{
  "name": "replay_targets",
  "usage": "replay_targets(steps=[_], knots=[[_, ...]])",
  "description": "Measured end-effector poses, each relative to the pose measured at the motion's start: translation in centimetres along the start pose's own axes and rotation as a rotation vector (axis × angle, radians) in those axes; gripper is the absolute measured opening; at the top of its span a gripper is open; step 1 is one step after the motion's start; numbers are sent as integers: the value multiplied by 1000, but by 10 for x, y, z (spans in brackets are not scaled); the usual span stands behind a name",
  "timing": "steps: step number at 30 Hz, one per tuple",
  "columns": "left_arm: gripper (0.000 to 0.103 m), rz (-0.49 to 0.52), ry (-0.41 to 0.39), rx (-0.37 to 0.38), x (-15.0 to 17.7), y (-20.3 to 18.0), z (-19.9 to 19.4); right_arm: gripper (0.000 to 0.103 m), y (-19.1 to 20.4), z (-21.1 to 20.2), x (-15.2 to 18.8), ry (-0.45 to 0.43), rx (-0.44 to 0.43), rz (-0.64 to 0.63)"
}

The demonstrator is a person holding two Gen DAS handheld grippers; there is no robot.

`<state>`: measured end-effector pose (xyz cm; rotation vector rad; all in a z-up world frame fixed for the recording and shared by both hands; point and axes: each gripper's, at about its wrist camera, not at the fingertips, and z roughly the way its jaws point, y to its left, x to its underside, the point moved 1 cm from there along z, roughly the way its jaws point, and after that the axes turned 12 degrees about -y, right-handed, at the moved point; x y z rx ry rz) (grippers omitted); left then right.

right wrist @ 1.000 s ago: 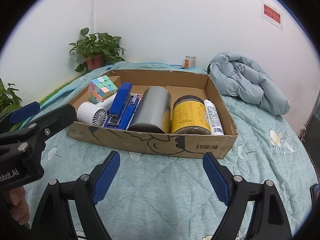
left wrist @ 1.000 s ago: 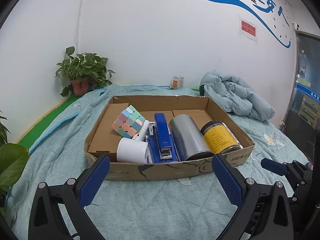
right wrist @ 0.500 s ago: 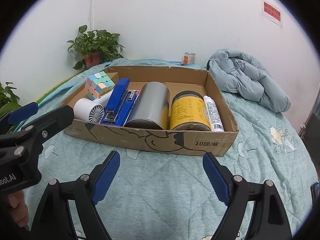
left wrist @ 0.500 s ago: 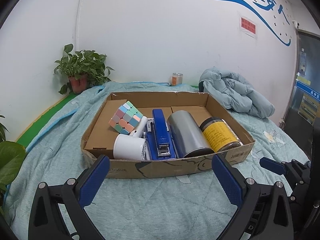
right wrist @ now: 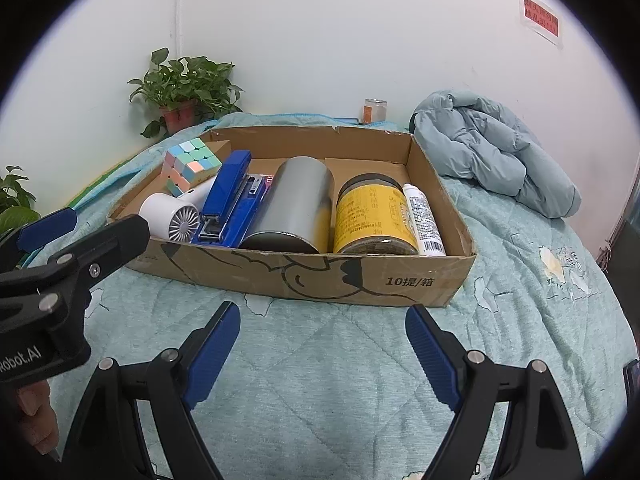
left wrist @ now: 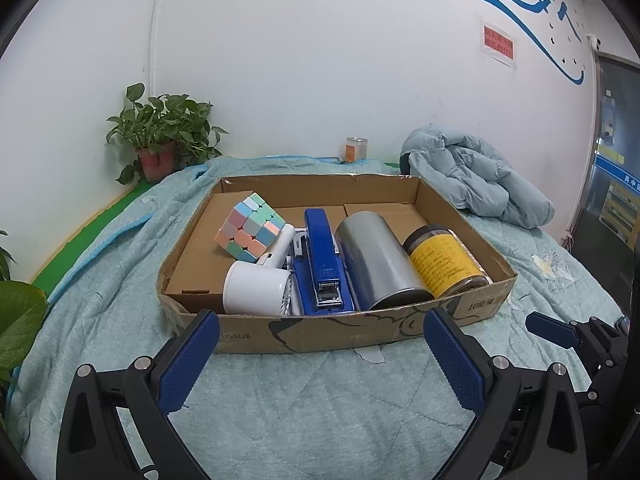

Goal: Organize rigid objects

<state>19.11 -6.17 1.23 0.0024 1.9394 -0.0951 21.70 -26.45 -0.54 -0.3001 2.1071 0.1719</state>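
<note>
A shallow cardboard box [left wrist: 320, 336] [right wrist: 360, 280] lies on a teal quilt. In it, from left to right: a pastel puzzle cube [left wrist: 249, 227] [right wrist: 190, 166], a white handheld fan [left wrist: 256, 288] [right wrist: 172, 212], a blue stapler [left wrist: 322, 266] [right wrist: 228, 196], a silver can on its side [left wrist: 376, 260] [right wrist: 296, 204], a yellow-labelled jar [left wrist: 442, 262] [right wrist: 372, 216] and a white tube [right wrist: 424, 220]. My left gripper [left wrist: 320, 360] is open and empty, in front of the box. My right gripper [right wrist: 322, 356] is open and empty, also in front of the box.
A light blue padded jacket [left wrist: 476, 176] [right wrist: 492, 160] lies behind the box on the right. A potted plant [left wrist: 160, 140] [right wrist: 184, 88] and a small orange jar [left wrist: 355, 149] stand by the wall. Leaves [left wrist: 16, 312] are at the left edge.
Both grippers have drawn slightly back and up from the box, which sits a little lower in the left wrist view. Both stay open and empty. Nothing in the box moved.
</note>
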Motion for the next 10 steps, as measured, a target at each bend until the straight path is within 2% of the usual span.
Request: replay_targets(steps=[10], knots=[[103, -5, 9, 7, 2, 9, 13, 85, -2, 6, 0, 10, 0, -3]])
